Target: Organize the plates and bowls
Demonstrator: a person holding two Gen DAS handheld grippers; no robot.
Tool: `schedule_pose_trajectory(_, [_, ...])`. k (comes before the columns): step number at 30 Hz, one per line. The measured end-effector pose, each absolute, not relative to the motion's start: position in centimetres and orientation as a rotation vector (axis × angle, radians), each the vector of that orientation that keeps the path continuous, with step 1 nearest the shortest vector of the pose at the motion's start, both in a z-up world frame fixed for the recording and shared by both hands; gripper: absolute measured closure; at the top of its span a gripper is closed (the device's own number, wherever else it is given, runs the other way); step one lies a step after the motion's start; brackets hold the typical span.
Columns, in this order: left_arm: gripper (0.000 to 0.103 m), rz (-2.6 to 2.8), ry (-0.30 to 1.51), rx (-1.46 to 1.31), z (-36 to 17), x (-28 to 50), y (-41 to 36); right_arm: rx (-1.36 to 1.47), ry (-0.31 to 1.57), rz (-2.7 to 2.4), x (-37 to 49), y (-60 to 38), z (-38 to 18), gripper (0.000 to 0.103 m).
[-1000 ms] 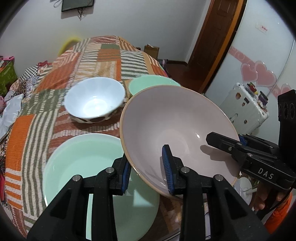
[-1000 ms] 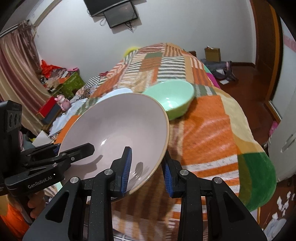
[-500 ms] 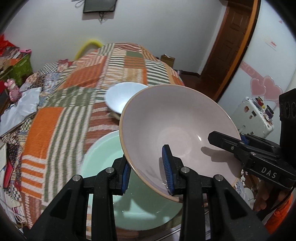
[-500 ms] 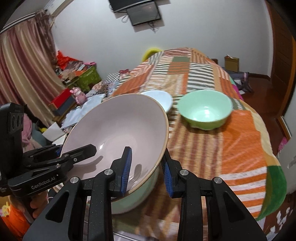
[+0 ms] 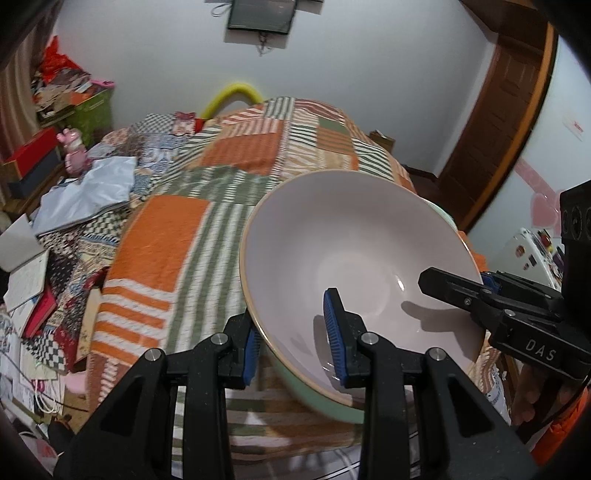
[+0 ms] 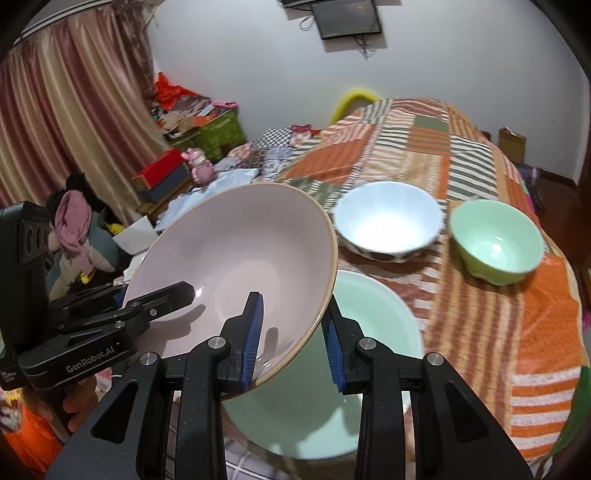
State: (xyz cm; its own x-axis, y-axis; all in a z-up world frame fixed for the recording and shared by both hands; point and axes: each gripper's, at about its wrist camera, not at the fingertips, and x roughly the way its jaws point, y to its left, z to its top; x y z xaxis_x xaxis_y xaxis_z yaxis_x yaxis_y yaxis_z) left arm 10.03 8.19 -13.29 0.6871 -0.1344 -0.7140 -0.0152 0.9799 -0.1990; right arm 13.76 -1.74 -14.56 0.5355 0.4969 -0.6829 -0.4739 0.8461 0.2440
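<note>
Four dishes counted: one pink bowl, one large green bowl, one white bowl, one small green bowl. All places given from the large green bowl, which sits at the near edge of the patchwork blanket.

Pink bowl: wide, tan rim, tilted, held just above the large green bowl and overlapping its left part in the right wrist view. In the left wrist view the same pink bowl covers nearly all of the large green bowl, of which only the outer wall shows beneath the rim. Whether the two touch: cannot tell.

Two grippers, both on the pink bowl. Left gripper: blue pads nearly together, pinching the rim, one finger inside the bowl and one outside. Right gripper: same pinch on the opposite rim, one pad inside, the other outside, over the large green bowl. Each gripper shows in the other's view, clamped across the rim.

White bowl: upright on the blanket just beyond the large green bowl, dark spots on its outer wall. Small green bowl: upright, beyond and to the right of the large green bowl, beside the white one, apart from it.

One wall screen above the far end.
</note>
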Motion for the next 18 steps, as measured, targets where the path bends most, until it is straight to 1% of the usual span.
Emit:
schedule_pose_trajectory(9, [0.071,0.014,0.808,-0.223,-13.9,8.7,12.7,0.008,0.846,0.651,14.0,2.9,-15.5,0.074])
schedule_pose_trajectory(18, [0.071,0.065,0.839,-0.255,-15.5,8.2,16.5,-0.033,0.904,0.695,14.5,6.0,-17.2,0.074])
